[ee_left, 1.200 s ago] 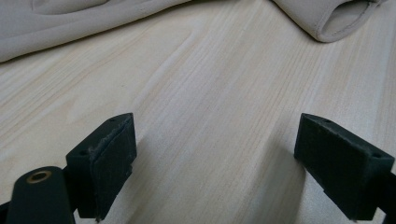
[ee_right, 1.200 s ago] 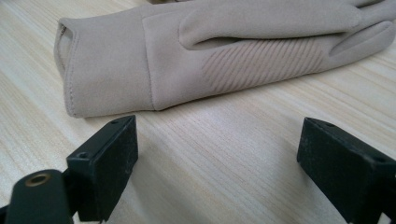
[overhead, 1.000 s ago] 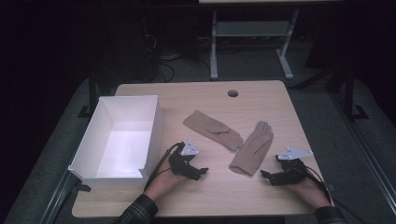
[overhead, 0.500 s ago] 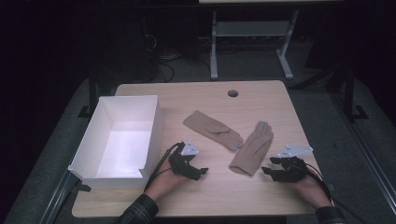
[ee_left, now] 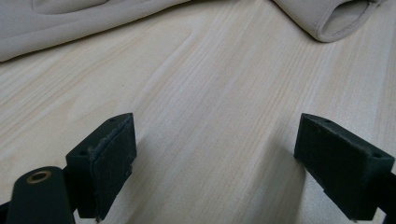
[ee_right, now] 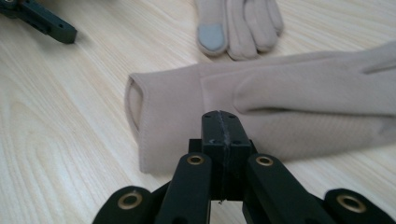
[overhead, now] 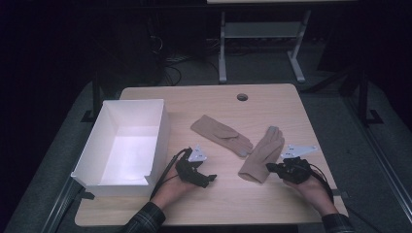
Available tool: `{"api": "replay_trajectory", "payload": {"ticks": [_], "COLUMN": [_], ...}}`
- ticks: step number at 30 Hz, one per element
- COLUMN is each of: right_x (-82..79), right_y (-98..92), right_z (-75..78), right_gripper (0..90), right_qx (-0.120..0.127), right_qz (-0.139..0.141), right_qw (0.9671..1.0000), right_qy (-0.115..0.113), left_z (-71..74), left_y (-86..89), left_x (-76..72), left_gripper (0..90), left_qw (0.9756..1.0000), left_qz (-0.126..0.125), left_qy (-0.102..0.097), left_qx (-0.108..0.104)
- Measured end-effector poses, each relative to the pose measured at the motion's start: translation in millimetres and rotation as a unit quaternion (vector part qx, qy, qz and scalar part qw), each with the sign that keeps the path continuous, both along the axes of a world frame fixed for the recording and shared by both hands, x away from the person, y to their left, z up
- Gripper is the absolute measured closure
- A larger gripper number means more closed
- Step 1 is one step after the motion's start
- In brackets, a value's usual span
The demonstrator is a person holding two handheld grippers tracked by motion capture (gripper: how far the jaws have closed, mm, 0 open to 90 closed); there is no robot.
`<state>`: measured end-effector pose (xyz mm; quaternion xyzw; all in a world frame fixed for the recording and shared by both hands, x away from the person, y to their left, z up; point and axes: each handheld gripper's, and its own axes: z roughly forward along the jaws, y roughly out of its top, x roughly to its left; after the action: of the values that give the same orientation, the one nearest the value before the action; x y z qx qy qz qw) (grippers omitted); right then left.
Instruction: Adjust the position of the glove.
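Two beige gloves lie on the wooden table (overhead: 214,204). One glove (overhead: 221,133) lies mid-table. The other glove (overhead: 265,153) lies right of it, with its cuff (ee_right: 154,126) towards the front edge. My right gripper (overhead: 270,167) sits at that cuff. Its jaws have just been closing and now meet (ee_right: 222,116) in front of the cuff, with no cloth seen between the pads. My left gripper (overhead: 208,179) rests on the table left of the gloves, open, with bare wood (ee_left: 215,154) between its jaws.
An empty white box (overhead: 121,145) stands at the table's left side, close to my left hand. A round cable hole (overhead: 242,97) sits near the far edge. Beyond the table are a metal frame (overhead: 257,43) and cables on the floor.
The right gripper's jaws went from wide open to shut, and that hand rose slightly by the glove's cuff. The left hand and both gloves stayed put.
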<state>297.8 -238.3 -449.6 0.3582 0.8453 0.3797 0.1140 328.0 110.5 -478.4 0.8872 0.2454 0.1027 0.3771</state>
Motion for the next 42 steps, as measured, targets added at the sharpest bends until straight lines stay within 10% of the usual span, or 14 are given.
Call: {"api": "replay_trajectory", "payload": {"ticks": [26,42], "right_x": [28.9,20.4], "right_y": [65.1,50.5], "right_z": [-16.7,-18.5], "right_gripper": [90.0,89.9], "right_qx": [-0.004,-0.008], "right_qz": [0.059,0.059], "right_qw": [0.998,0.9977], "right_qy": [0.023,0.034], "left_z": [-0.4,-0.4], "left_y": [-0.3,-0.3], "left_x": [-0.5,-0.5], "left_gripper": [12.2,12.2], "left_qw": [1.0,1.0], "left_qz": [0.002,0.002], "left_qy": [0.001,0.001], "left_qx": [-0.003,-0.003]}}
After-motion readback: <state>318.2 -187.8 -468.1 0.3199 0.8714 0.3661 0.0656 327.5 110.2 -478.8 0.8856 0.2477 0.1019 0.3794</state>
